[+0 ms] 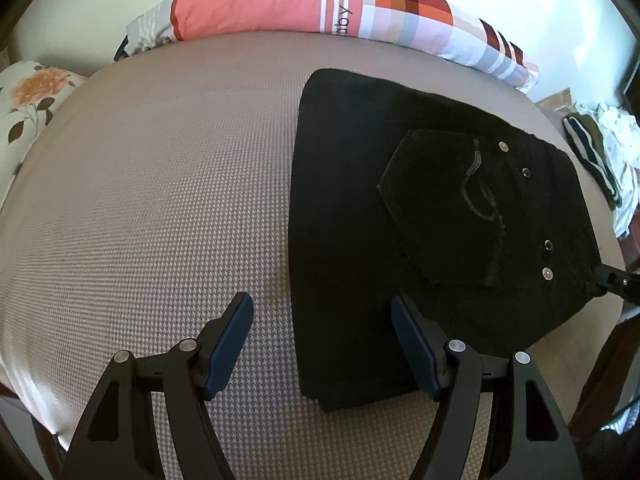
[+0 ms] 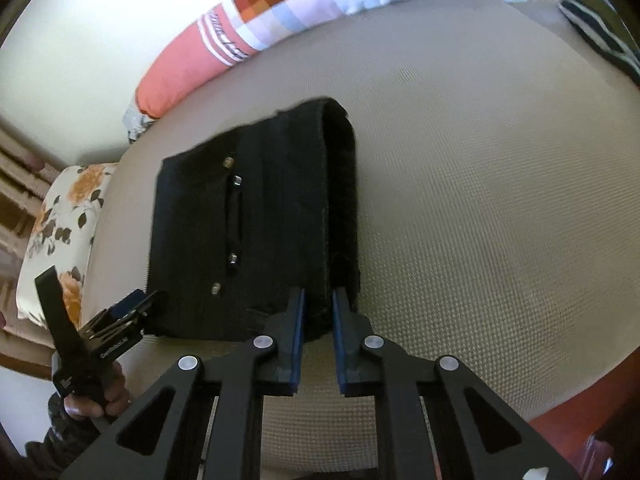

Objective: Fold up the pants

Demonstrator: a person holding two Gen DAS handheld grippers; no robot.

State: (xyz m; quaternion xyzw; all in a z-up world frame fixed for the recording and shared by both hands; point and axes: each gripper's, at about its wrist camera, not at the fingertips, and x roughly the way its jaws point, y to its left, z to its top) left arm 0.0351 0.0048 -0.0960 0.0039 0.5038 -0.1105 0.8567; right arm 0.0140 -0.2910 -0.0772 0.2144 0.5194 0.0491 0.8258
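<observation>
Black pants point(image 1: 420, 220) lie folded into a thick rectangle on the beige bed, back pocket and rivets facing up. My left gripper point(image 1: 322, 312) is open above the near left edge of the fold, one finger over the bedsheet, the other over the fabric. In the right wrist view the pants point(image 2: 248, 224) show as a folded stack. My right gripper point(image 2: 319, 300) is nearly closed on the waistband edge of the pants, fabric between its pads. The left gripper point(image 2: 132, 312) shows at the stack's left corner, held by a hand.
A beige textured bedsheet point(image 1: 160, 200) covers the bed. A long pink and checked pillow point(image 1: 320, 4) lies along the far edge. A floral pillow point(image 1: 28, 108) is at the left. A pile of clothes point(image 1: 600, 152) lies at the right.
</observation>
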